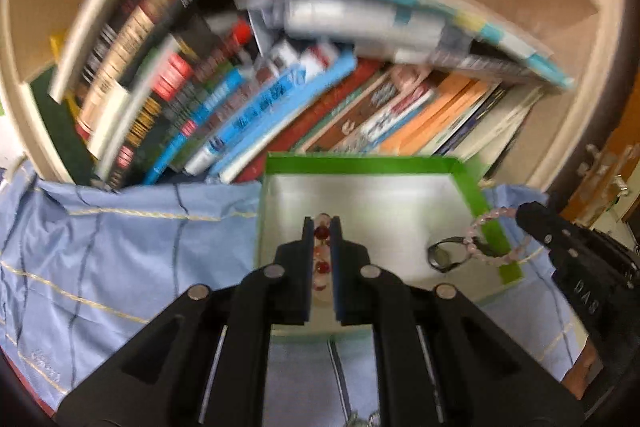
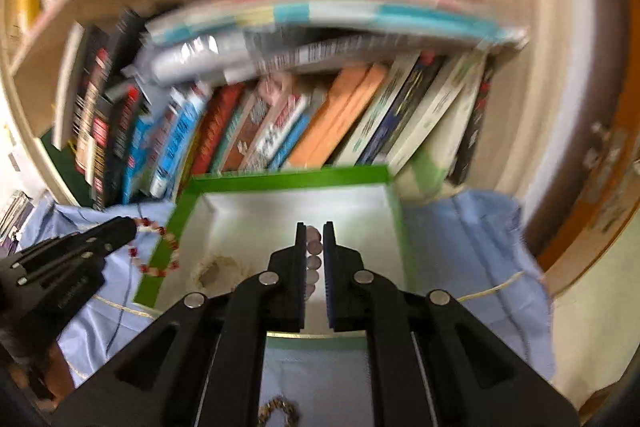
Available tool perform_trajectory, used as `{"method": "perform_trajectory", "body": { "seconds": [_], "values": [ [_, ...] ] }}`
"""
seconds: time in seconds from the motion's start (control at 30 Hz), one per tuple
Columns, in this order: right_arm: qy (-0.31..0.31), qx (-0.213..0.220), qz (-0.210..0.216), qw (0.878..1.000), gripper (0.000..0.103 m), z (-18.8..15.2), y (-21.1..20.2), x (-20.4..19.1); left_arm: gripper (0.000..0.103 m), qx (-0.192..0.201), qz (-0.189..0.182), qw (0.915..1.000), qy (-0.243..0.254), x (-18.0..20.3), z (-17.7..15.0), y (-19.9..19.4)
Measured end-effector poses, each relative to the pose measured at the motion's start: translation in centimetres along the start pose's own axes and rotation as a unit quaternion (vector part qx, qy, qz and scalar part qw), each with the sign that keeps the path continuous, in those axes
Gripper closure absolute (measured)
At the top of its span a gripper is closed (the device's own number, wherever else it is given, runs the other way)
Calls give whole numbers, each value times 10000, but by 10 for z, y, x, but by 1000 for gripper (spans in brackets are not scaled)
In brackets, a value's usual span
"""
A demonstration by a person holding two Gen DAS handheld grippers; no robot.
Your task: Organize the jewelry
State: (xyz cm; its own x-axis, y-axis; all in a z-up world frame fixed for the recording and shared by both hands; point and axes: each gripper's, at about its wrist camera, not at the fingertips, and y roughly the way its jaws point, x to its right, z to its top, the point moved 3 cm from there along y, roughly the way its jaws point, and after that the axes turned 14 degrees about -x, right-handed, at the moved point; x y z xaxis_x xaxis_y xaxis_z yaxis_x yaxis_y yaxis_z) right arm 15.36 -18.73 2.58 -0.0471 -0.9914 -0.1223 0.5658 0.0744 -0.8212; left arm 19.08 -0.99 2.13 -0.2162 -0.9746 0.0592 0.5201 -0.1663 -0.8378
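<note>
Hanging between the narrowed fingers of the left gripper [image 1: 322, 227] is a red and white bead bracelet [image 1: 322, 251], clamped on both sides and held above the pale floor of a green-rimmed box [image 1: 360, 163]. From the right wrist view the same bracelet [image 2: 154, 247] is seen as a loop dangling from the left gripper [image 2: 128, 225], draped across the box's left rim [image 2: 280, 179].

A pink bead bracelet [image 2: 314, 255] is pinched in the right gripper [image 2: 311, 231], whose fingers are drawn close on the beads, also over the box interior. In the left wrist view this pink bracelet [image 1: 496, 235] is seen hanging from the tip of the right gripper [image 1: 524, 215], its loop crossing the box's right rim. Just beside it, inside the box near the right wall, a dark ring-shaped piece [image 1: 444, 255] is lying; whether it is a ring or a watch cannot be told.

The box is set on a light blue cloth [image 1: 120, 247] marked with thin dark and gold lines, spread over the counter. Behind the box, a wooden bookshelf [image 2: 520, 67] is filled with leaning books [image 2: 340, 115], with more stacked flat across their tops. Much of the shelf is blurred. At the lower edge of the right wrist view, a brownish beaded piece [image 2: 278, 409] is partly seen on the cloth.
</note>
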Motion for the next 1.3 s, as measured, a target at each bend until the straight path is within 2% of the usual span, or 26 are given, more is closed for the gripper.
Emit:
{"method": "perform_trajectory", "body": {
  "seconds": [0.1, 0.13, 0.2, 0.27, 0.33, 0.47, 0.57, 0.67, 0.8, 1.07, 1.23, 1.27, 1.3],
  "values": [
    [-24, -372, -56, 9993, 94, 0, 37, -5, 95, -345, 56, 9994, -38, 0, 2, 37],
    [-20, -460, -126, 9989, 89, -2, 45, -4, 92, -424, 105, 9990, -57, 0, 2, 46],
    [-8, -568, -128, 9983, 85, -8, 52, -2, 74, -532, 101, 9985, -68, -1, -2, 55],
    [-16, -515, -101, 9986, 84, -15, 43, 1, 71, -489, 108, 9987, -40, -2, -10, 50],
    [-19, -412, -6, 9991, 84, -28, 26, 6, 71, -430, 180, 9989, -55, -5, -21, 37],
    [-277, -371, 370, 9982, 84, -83, -10, 14, 70, -353, -156, 9990, 204, -7, -75, 1],
    [-485, -857, 379, 9944, 84, -117, 4, 14, 70, -679, -367, 9956, 533, -4, -118, 6],
    [-560, -1282, 413, 9893, 84, -139, 26, 12, 70, -1246, -573, 9886, 625, -3, -153, 24],
    [-587, -1462, 476, 9864, 84, -150, 38, 8, 70, -1503, -556, 9834, 856, 4, -183, 27],
    [-742, -1623, 630, 9819, 84, -155, 52, -12, 70, -1531, -673, 9810, 980, 15, -191, 30],
    [-870, -1634, 454, 9817, 84, -156, 61, -22, 70, -1593, -584, 9806, 979, 18, -191, 38],
    [-883, -1626, 439, 9818, 84, -156, 61, -22, 73, -1586, -595, 9810, 944, 17, -190, 38],
    [-885, -1605, 434, 9821, 86, -155, 62, -22, 83, -1563, -545, 9820, 908, 15, -188, 39]
  ]
}}
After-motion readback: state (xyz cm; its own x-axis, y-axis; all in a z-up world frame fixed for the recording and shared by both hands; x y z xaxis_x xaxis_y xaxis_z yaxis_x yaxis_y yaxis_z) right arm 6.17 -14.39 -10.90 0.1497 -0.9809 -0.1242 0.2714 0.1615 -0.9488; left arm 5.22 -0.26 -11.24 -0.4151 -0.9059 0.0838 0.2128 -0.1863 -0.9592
